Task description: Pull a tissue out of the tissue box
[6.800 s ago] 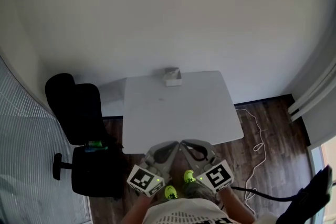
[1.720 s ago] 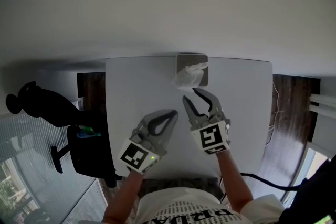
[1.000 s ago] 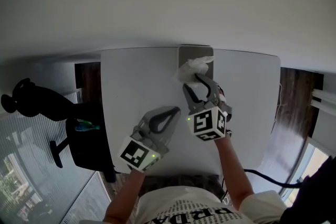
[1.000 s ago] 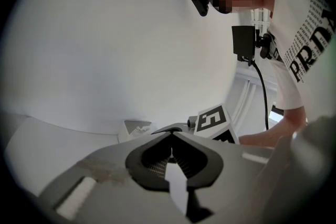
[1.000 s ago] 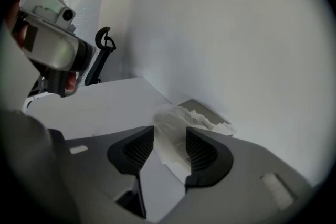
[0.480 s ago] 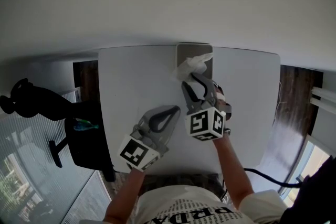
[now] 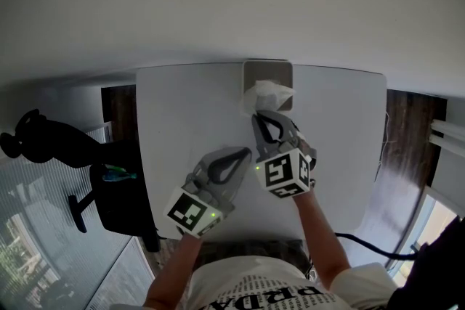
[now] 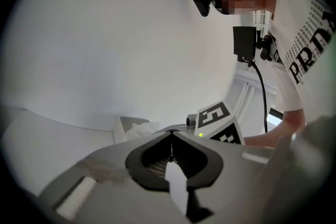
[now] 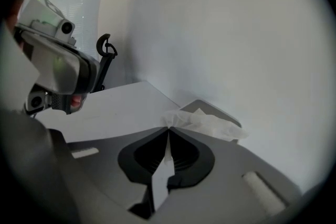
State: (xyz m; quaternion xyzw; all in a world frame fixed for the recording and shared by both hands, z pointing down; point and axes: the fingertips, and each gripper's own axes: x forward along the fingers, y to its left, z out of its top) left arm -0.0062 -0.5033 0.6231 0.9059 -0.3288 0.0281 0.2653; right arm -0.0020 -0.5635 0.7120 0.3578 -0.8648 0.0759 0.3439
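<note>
A grey tissue box (image 7: 267,73) (image 9: 210,109) stands at the far edge of the white table (image 7: 182,120), against the wall. A white tissue (image 7: 269,95) (image 9: 207,123) sticks up out of its slot. My right gripper (image 7: 271,113) (image 9: 169,129) has its tips pinched together on the near edge of that tissue. My left gripper (image 7: 245,152) (image 8: 170,132) hovers over the table to the left and nearer me, shut with nothing between its jaws. The box (image 8: 126,126) also shows small in the left gripper view.
A black office chair (image 7: 51,145) stands left of the table, with a dark stool base (image 7: 116,207) nearer me. A cable (image 7: 363,247) trails over the wooden floor at the right. The wall rises directly behind the box.
The right gripper's jaws stood open around the tissue and have closed onto it. The tissue's top has bunched toward the tips. The left gripper has not moved.
</note>
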